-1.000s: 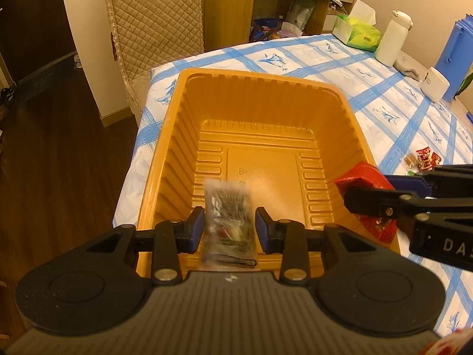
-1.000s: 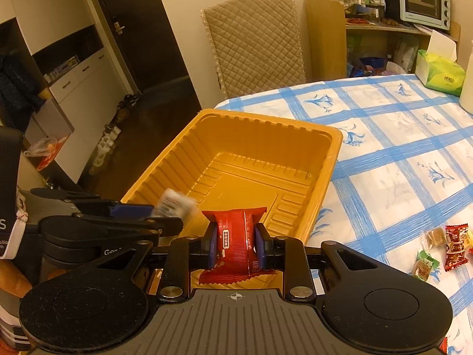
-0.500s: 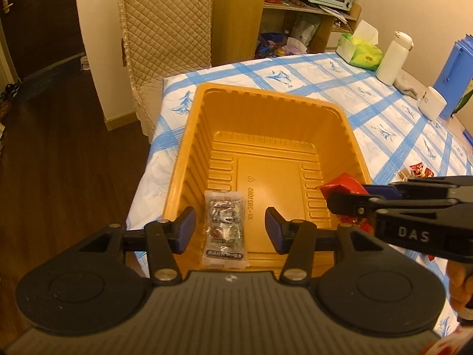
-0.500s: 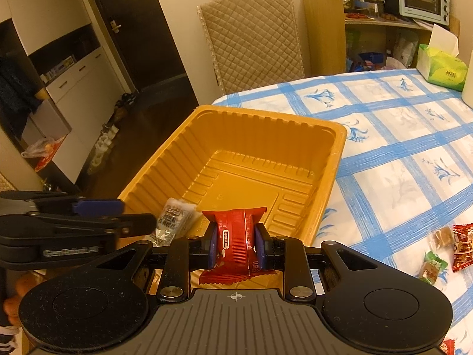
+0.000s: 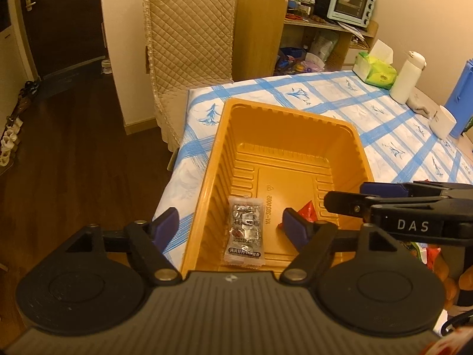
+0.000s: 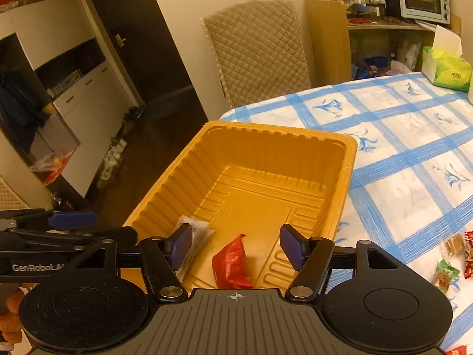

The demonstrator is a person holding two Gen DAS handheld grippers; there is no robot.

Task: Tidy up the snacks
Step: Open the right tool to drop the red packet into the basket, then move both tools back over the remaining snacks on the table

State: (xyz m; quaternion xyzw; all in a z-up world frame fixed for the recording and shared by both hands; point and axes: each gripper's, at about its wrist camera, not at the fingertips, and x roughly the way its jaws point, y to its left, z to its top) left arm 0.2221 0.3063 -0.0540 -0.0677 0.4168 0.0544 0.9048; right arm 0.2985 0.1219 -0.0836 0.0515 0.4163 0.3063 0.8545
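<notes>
Both the left gripper (image 5: 230,224) and right gripper (image 6: 236,244) hold their jaws apart, gripping nothing. The silver foil snack packet (image 5: 244,230) and red crinkled wrapper (image 6: 232,263) lie in the ribbed orange plastic tray (image 6: 340,183), near its six o'clock wall.

Landmark: quilted beige chair (image 5: 189,44), at the far end of the bench (image 5: 295,94) with its blue-checked cloth.
Walls: cream, behind the chair.
Floor: dark wood (image 5: 74,148), left of the chair.
Door: dark (image 5: 59,14), left of the chair.
Shelf: wooden (image 5: 325,29), right of the chair, carrying a pale toaster oven (image 5: 351,6).
Light: warm, indoor.
</notes>
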